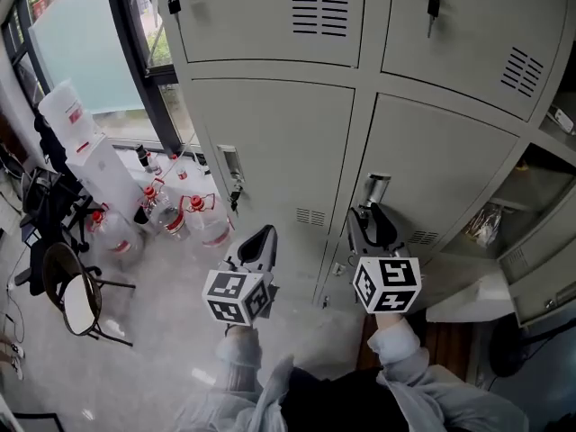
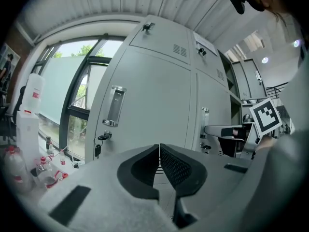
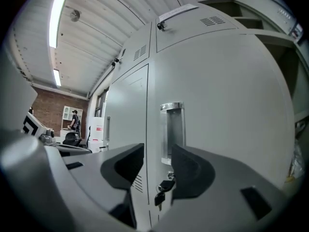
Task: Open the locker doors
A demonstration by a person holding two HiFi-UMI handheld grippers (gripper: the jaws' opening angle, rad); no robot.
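left gripper [image 2: 159,146]: jaws together, empty | locker door [image 2: 149,91]: closed, ahead | handle [image 2: 115,105]: left of jaws

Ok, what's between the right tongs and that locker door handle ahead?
Nothing. In the right gripper view the right tongs stand open and the handle shows beyond them with only a bare gap in front; keys hang just below it.

2 grey vented doors stand shut: the left lower locker door [image 1: 270,151], and at its 3 o'clock the right lower locker door [image 1: 441,183].
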